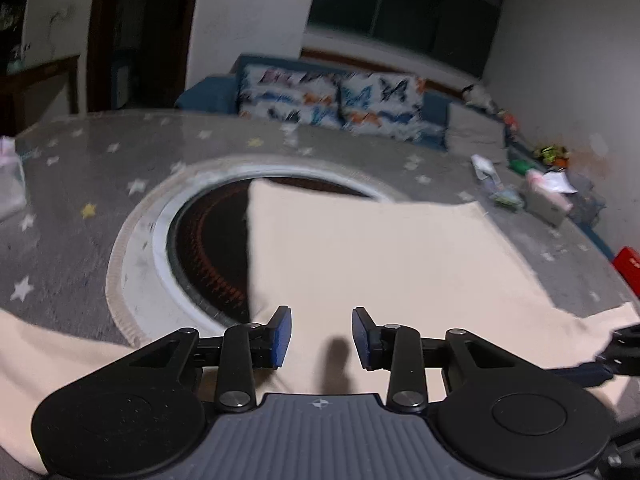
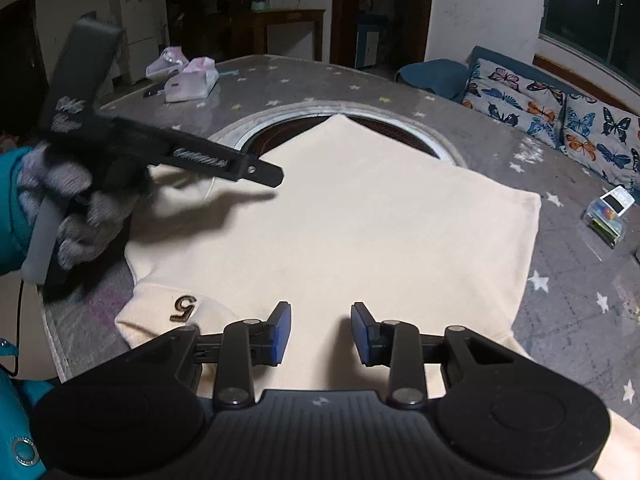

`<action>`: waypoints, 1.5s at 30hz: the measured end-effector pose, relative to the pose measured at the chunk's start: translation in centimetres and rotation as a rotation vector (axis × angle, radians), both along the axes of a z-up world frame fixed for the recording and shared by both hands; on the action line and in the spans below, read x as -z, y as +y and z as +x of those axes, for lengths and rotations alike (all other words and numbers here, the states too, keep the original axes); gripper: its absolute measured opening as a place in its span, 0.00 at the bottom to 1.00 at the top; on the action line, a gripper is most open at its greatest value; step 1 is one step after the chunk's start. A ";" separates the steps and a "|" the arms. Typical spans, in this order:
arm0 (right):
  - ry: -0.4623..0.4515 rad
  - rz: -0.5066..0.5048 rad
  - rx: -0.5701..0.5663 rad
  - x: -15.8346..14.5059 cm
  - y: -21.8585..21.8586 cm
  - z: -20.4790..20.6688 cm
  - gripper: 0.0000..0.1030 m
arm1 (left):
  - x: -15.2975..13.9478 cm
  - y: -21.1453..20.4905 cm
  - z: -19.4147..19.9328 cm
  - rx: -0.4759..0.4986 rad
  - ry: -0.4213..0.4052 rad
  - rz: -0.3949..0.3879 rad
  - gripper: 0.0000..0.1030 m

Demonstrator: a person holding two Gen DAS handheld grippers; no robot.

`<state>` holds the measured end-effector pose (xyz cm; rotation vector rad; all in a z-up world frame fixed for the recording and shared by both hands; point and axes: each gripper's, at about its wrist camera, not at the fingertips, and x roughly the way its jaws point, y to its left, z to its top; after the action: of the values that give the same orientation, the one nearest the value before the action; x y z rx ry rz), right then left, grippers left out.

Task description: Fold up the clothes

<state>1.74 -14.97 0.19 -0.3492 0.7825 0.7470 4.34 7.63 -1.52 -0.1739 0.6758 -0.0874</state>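
Observation:
A cream garment (image 2: 360, 220) lies flat on the grey star-patterned table cover (image 2: 560, 280), partly folded, with a dark number mark (image 2: 185, 306) near its front left corner. It also covers part of the round dark inset (image 1: 212, 248) in the table. My left gripper (image 1: 322, 320) hovers over the garment's near edge (image 1: 360, 260), its blue pads apart and nothing between them. Seen side-on in the right wrist view, the left gripper (image 2: 272, 174) is held by a gloved hand (image 2: 68, 200) above the garment's left side. My right gripper (image 2: 320, 316) is open over the near edge, empty.
Pink-and-white packets (image 2: 188, 80) sit at the table's far left. Small boxes and toys (image 1: 544, 196) lie along the far right side, and a clear box (image 2: 608, 216) sits right of the garment. A blue sofa with butterfly cushions (image 1: 332, 96) stands behind the table.

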 end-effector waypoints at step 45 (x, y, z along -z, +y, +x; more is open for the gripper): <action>0.015 -0.040 -0.031 0.3 0.9 0.4 0.42 | -0.3 14.5 -7.5 -0.461 -0.019 0.234 0.48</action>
<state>2.11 -14.11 -0.09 -0.3929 0.8088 0.7649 -3.20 22.12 -1.24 -0.0995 0.6074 0.4304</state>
